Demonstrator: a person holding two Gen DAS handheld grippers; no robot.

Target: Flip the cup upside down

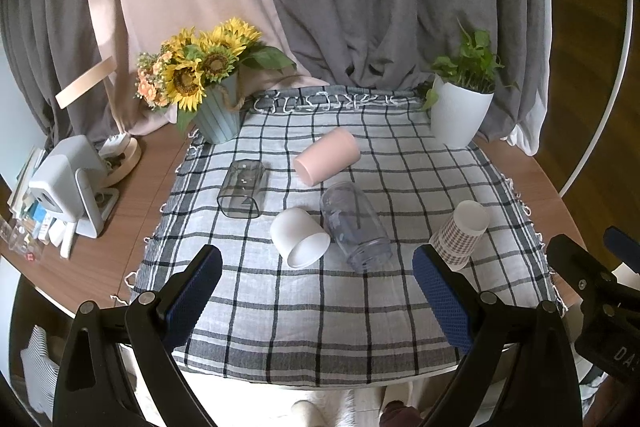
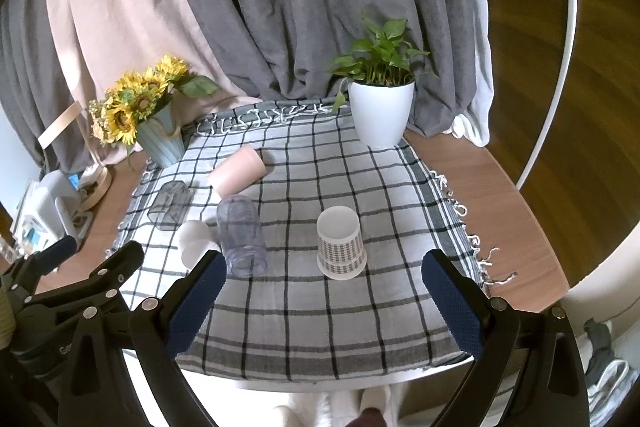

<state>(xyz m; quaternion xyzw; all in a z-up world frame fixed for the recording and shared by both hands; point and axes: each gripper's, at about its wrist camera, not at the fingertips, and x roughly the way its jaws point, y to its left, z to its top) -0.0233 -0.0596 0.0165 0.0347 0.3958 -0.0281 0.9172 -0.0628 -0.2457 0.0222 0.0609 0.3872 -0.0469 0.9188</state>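
Observation:
Several cups sit on a checked cloth (image 1: 304, 311). A patterned paper cup (image 1: 460, 235) stands upside down at the right; in the right wrist view it (image 2: 341, 243) is straight ahead of my open right gripper (image 2: 324, 291). A white cup (image 1: 299, 237), a clear round cup (image 1: 355, 227), a pink cup (image 1: 327, 156) and a smoky square cup (image 1: 243, 194) lie on their sides. My left gripper (image 1: 316, 287) is open and empty, just short of the white and clear cups. The clear cup (image 2: 241, 235) and pink cup (image 2: 237, 174) lie left of the right gripper.
A sunflower pot (image 1: 218, 117) stands at the cloth's back left and a white plant pot (image 1: 460, 115) at the back right. A white device (image 1: 68, 183) and clutter sit on the wooden table (image 1: 132, 211) at the left. Curtains hang behind.

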